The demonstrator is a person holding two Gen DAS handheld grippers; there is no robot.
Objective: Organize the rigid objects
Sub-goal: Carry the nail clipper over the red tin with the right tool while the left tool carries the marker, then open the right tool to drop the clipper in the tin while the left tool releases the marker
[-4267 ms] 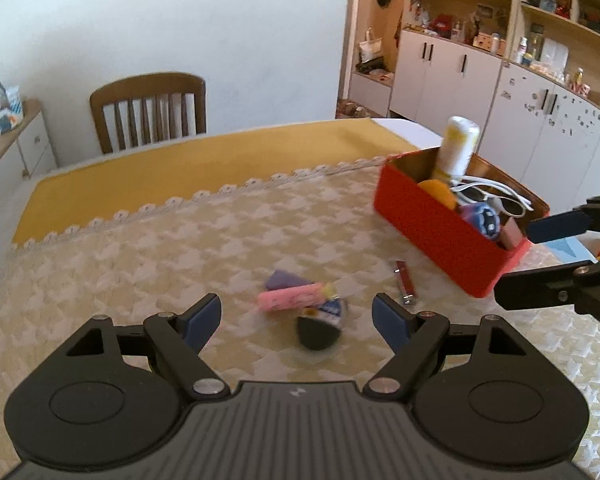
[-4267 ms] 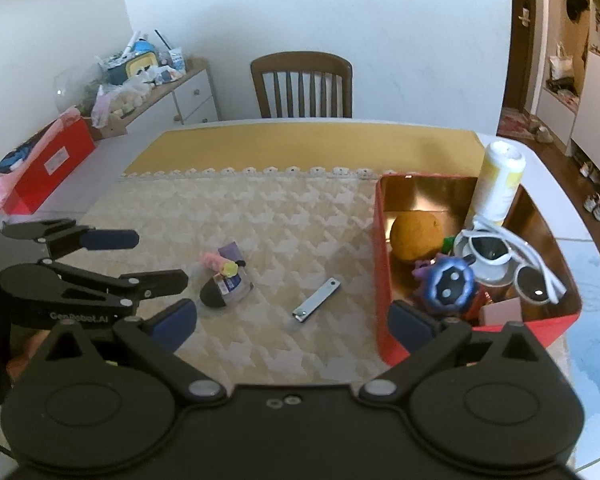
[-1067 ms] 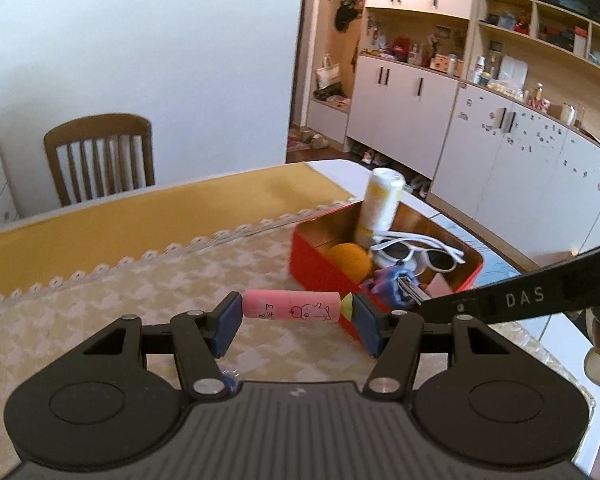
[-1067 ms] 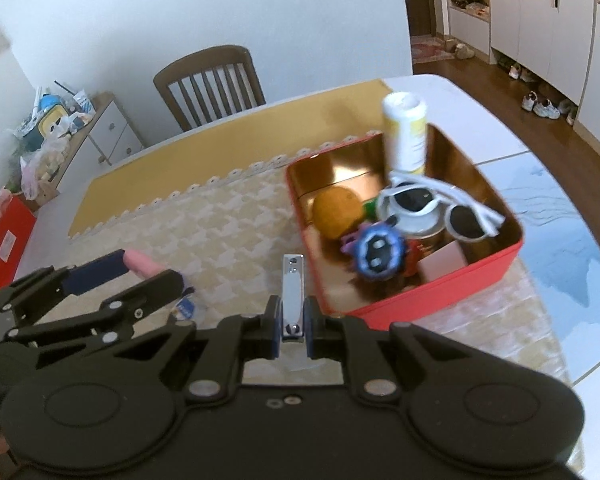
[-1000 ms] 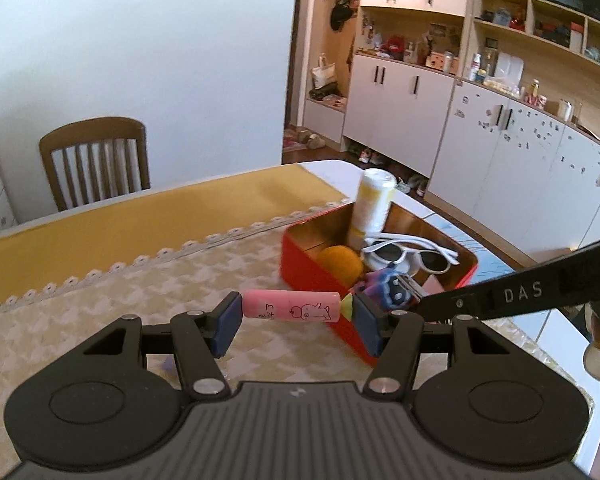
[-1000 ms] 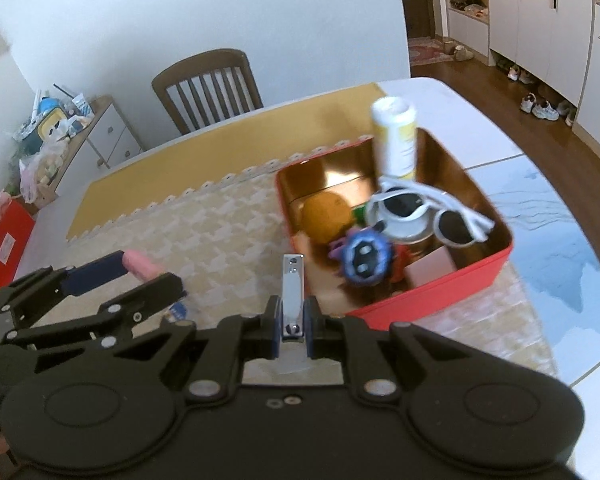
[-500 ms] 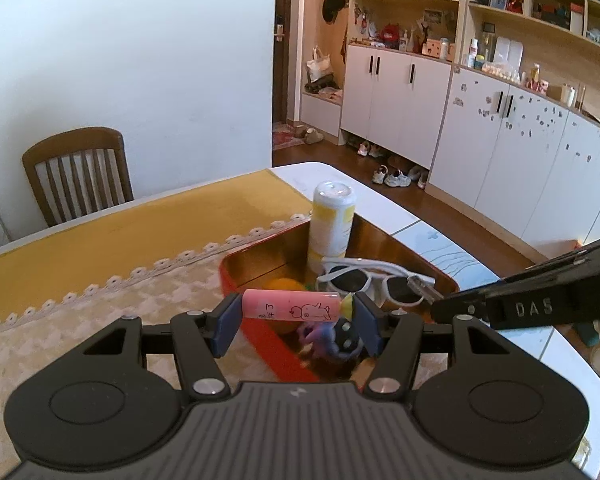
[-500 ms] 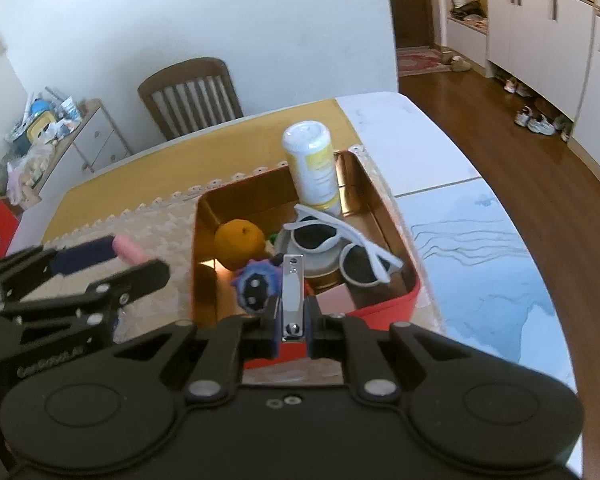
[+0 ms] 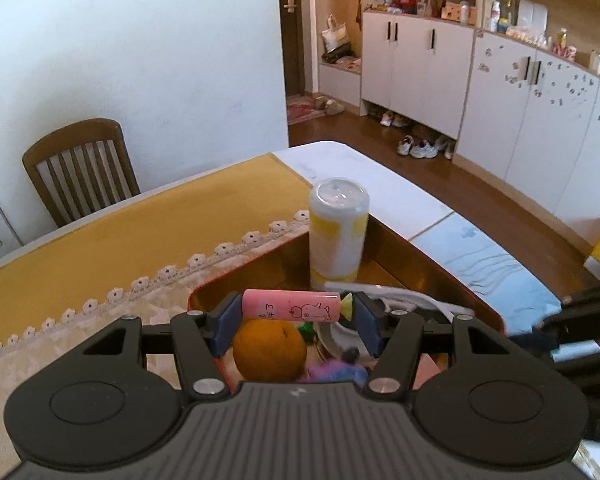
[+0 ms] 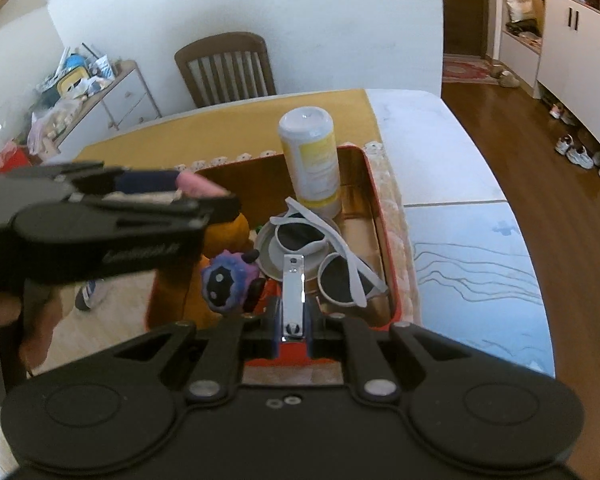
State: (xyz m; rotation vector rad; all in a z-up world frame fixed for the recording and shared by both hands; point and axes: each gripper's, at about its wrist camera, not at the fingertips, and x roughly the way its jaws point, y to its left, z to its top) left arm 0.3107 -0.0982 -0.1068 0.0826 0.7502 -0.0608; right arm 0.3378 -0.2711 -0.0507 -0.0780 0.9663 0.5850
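Observation:
My left gripper [image 9: 292,309] is shut on a pink tube [image 9: 290,306] with a yellow-green tip, held crosswise above the red tin box [image 9: 452,280]. In the right wrist view the left gripper [image 10: 204,194] hovers over the box's left half. My right gripper [image 10: 293,332] is shut on a silver nail clipper [image 10: 293,286], held above the box's near edge [image 10: 392,272]. Inside the box are a white and yellow bottle [image 10: 310,156], an orange [image 9: 270,350], white sunglasses [image 10: 332,256] and a purple plush toy [image 10: 224,280].
The box stands on a patterned cloth with a lace edge [image 9: 140,284] over a yellow table runner [image 9: 160,224]. A wooden chair [image 10: 226,68] stands at the table's far side. A small object [image 10: 87,295] lies on the cloth left of the box. Cabinets [image 9: 500,92] line the right wall.
Both grippers have moved from beside the box to over it, each still holding its object. The left gripper now sits above the orange, and the right gripper above the near edge.

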